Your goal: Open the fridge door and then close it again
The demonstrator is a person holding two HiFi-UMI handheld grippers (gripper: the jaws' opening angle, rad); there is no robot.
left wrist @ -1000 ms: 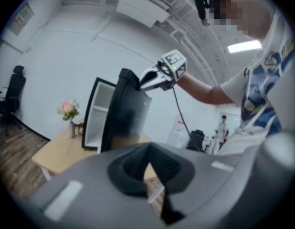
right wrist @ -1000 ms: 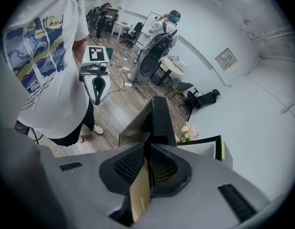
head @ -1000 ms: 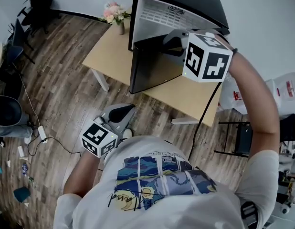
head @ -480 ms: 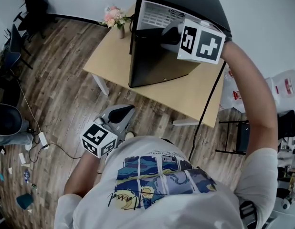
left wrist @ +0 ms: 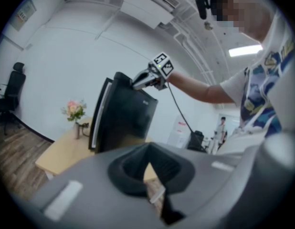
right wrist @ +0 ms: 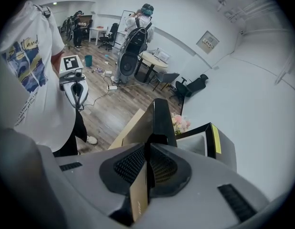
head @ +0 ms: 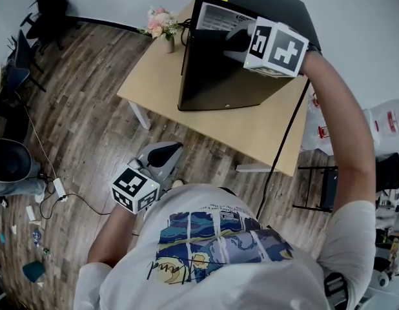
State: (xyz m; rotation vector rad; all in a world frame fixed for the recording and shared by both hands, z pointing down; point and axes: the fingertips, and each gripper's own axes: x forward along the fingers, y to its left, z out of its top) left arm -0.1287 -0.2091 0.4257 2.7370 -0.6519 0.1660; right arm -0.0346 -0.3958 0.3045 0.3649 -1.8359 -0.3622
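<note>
The fridge (head: pixel 264 8) stands on the far part of the tabletop (head: pixel 277 137). Its fridge door (head: pixel 219 76) faces the person and is nearly against the cabinet. Only a narrow pale strip of interior shows between the door's top edge and the black top panel. The right tongs (head: pixel 233 42) reach down from above and are closed across the thickness of that top edge. In the right gripper view the dark edge of the door (right wrist: pixel 159 120) runs straight into the narrow slot between the two jaws (right wrist: pixel 147 149). The edge's long axis runs left to right in the head view, and the cabinet lies just beyond the tongs on the far side. By my reading, the remaining move is a short push away from the person, square to that edge, until the strip disappears. The left tongs (head: pixel 173 150) are low and near the person's waist, over the wooden floor (head: pixel 77 128) and well apart from the fridge. Their jaws (left wrist: pixel 148 168) are drawn together on nothing, so the right hand is plainly the one placed to finish the closing. A small vase of flowers (head: pixel 162 24) stands at the tabletop's far left corner, clear of the door's path.
</note>
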